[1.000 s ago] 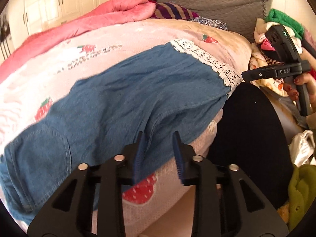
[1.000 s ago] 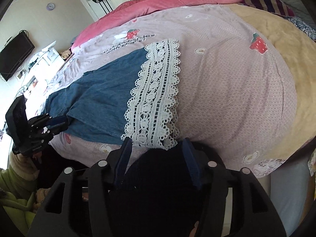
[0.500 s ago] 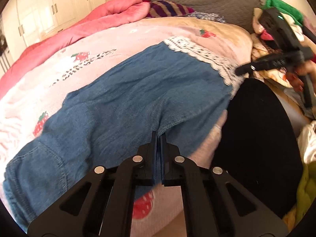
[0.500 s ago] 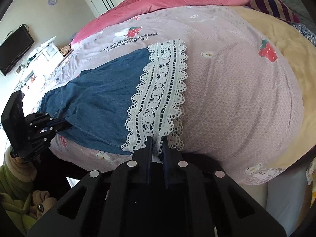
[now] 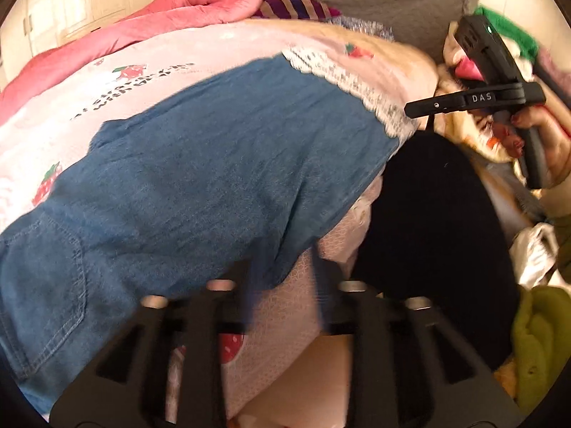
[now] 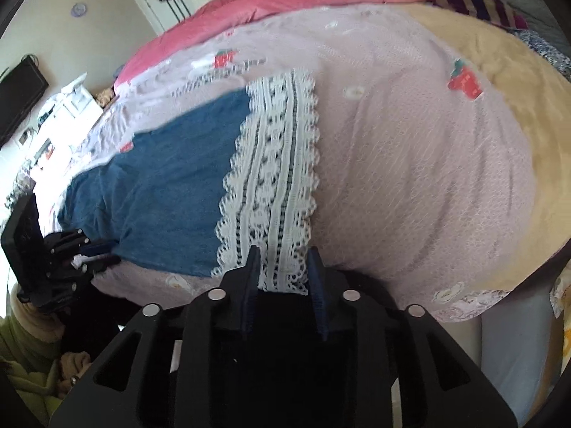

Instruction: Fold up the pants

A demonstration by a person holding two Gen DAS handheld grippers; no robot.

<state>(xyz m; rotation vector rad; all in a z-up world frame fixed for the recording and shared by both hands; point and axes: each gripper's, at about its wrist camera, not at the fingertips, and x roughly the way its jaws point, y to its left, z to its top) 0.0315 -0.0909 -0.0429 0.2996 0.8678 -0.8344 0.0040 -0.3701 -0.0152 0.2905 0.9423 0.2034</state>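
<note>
We find the pants (image 5: 200,164) spread flat on the pink strawberry bedspread (image 5: 71,107), their long axis running along the near edge of the bed, waist to our left, lace hem (image 6: 274,178) to our right.

Left gripper (image 5: 282,285): fingers apart, nothing between them. It sits at the near edge of the denim, on the waist half; the cloth's edge lies just ahead and a little left of the gap. The back pocket (image 5: 46,274) is further left.

Right gripper (image 6: 282,278): fingers also apart, straddling the near corner of the lace hem. The lace shows in the gap, but we cannot tell whether the pads touch it.

Each gripper is nearest its own end, so the coming fold, we judge, turns on lifting this near long edge or carrying one end toward the other.

Hard to read: both views are motion-blurred, the left fingers especially. The waistband is cut off at the left rim of the left view. A dark shape (image 5: 428,232) covers the bed's edge between the grippers. Whether the legs lie stacked or side by side we cannot make out.
</note>
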